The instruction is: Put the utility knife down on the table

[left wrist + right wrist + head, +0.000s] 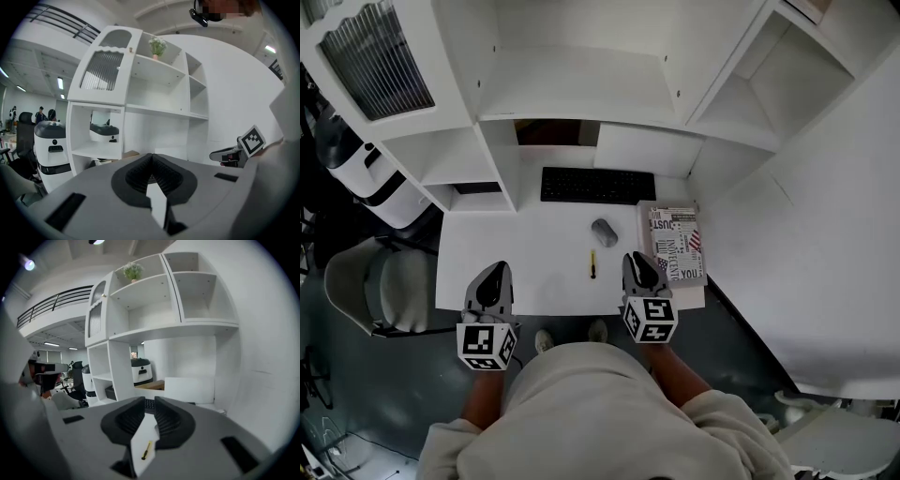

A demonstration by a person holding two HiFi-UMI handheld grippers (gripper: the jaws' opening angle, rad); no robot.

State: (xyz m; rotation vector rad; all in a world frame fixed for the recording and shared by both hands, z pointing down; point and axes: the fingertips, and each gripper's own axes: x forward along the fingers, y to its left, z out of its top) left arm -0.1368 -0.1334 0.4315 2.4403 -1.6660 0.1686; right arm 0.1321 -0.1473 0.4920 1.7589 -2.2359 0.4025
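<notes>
The utility knife (592,263), yellow and black, lies flat on the white table (534,253) in front of the mouse. In the right gripper view the knife (146,451) shows through the gap between the jaws, far below on the tabletop. My right gripper (636,259) hovers just right of the knife, lifted off the table; its jaws (150,401) stand a little apart with nothing between them. My left gripper (497,270) hangs over the table's front left part, well away from the knife. Its tips (151,157) meet, and nothing is held.
A black keyboard (597,185) and a grey mouse (604,232) sit behind the knife. A printed magazine (675,246) lies at the table's right end. White shelving (581,84) rises behind and on both sides. A grey chair (375,286) stands to the left.
</notes>
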